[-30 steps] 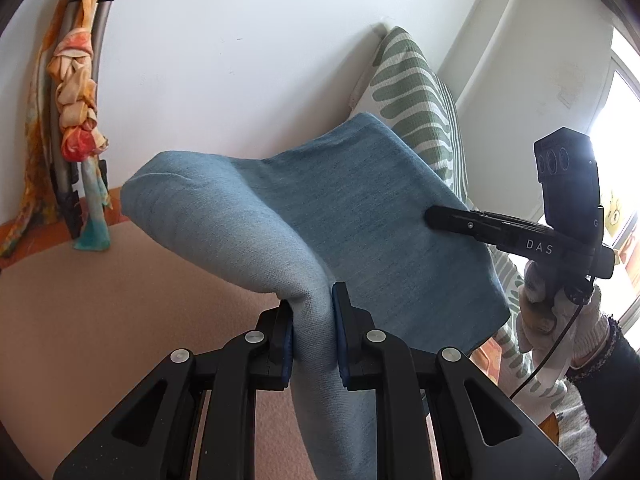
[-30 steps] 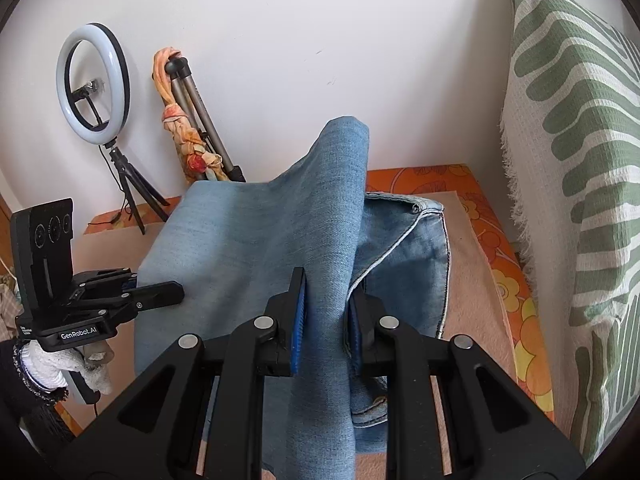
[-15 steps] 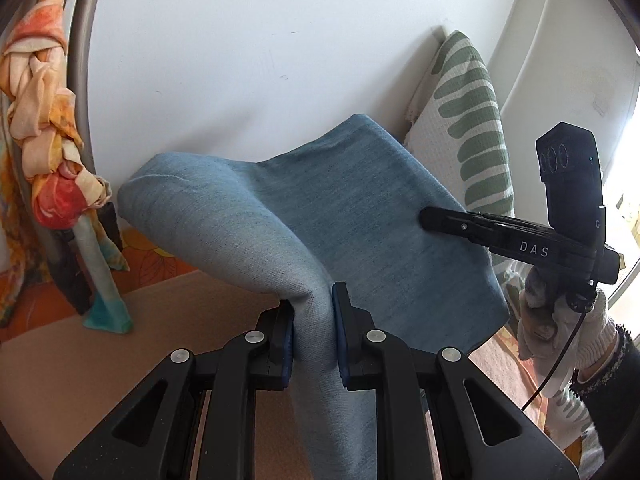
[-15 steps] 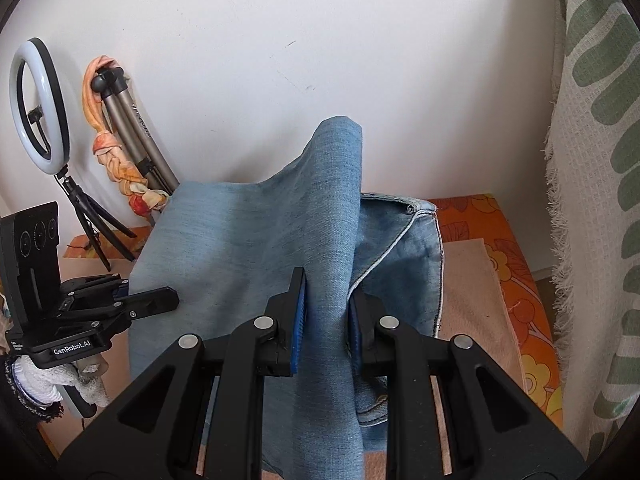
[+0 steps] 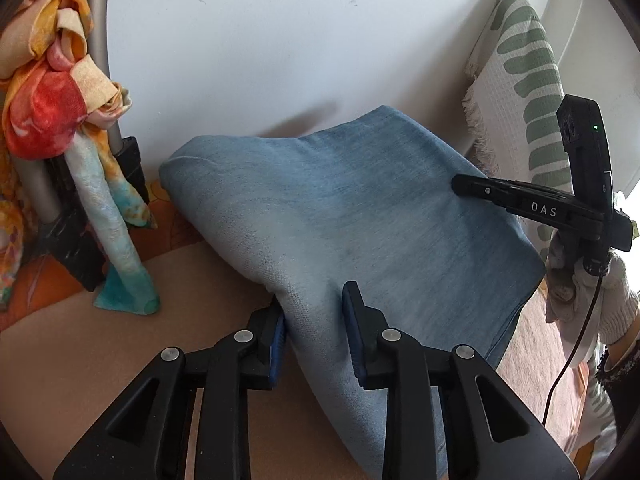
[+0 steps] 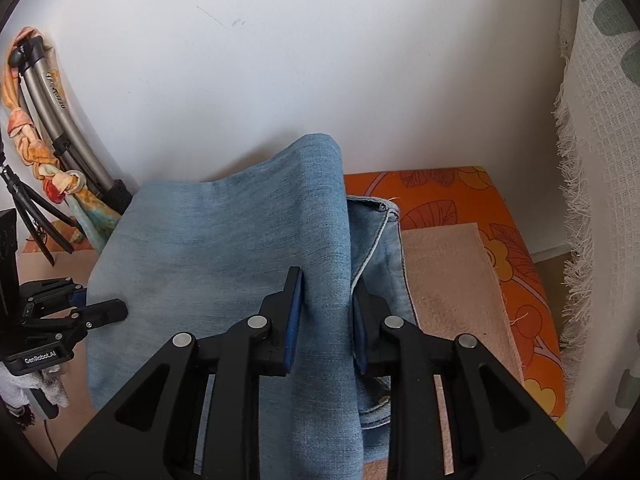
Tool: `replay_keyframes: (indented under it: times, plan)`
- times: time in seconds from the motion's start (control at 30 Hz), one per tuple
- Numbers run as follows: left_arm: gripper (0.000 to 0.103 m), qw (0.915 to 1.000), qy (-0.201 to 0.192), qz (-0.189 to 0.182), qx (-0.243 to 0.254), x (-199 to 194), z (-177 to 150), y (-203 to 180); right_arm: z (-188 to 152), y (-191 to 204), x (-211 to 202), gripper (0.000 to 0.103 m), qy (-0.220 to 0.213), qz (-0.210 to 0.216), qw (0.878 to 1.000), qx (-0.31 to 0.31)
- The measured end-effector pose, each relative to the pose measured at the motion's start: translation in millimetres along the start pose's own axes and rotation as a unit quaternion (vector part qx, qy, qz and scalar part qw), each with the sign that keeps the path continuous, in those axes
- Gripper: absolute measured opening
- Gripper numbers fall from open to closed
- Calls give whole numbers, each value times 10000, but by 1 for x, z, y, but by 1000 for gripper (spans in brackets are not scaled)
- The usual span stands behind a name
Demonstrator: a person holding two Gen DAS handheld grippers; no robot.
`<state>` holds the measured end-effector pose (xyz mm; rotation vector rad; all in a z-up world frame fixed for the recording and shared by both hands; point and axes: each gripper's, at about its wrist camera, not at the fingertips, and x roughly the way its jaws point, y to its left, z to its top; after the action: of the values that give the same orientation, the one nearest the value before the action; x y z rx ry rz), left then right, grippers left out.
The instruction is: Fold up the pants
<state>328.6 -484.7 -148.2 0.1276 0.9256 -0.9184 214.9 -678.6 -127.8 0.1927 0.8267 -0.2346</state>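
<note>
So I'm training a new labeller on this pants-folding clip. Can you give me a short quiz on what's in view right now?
1. True or false: the jeans are black.
2. What is knotted around the tripod by the wall? A) a patterned scarf B) a belt C) a cable
3. What sits between the fingers of the left gripper and of the right gripper?

Key
1. False: they are light blue denim.
2. A.
3. A raised fold of the jeans in each. Both grippers' jaws are opening, with the pads touching the cloth.
</note>
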Motion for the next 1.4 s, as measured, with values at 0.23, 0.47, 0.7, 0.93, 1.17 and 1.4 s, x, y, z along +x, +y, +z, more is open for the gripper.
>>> replay_keyframes:
  times: [0.23, 0.47, 0.7, 0.93, 1.17, 1.4]
  plan:
    - [47, 9990, 3, 416, 177, -7, -9, -2, -4, 9, 0, 49, 120, -547, 9984, 71]
    - [52, 9990, -94, 409, 174, -27, -14, -6, -10, 10, -33, 69, -73, -628, 9978, 192]
    - [59, 9974, -405, 388, 447, -69, -22, -33, -24, 20, -75, 82, -226, -746, 9969, 114]
    - [68, 9959, -688, 268, 515, -116, -38, -55, -43, 35, -125, 90, -430, -810, 9957, 94]
    - [71, 9946, -870, 135, 559, -161, -61, -76, -67, 58, -183, 101, -710, -859, 9937, 111]
    - [81, 9897, -1196, 254, 751, -215, -99, -94, -100, 91, -227, 102, -892, -935, 9915, -124]
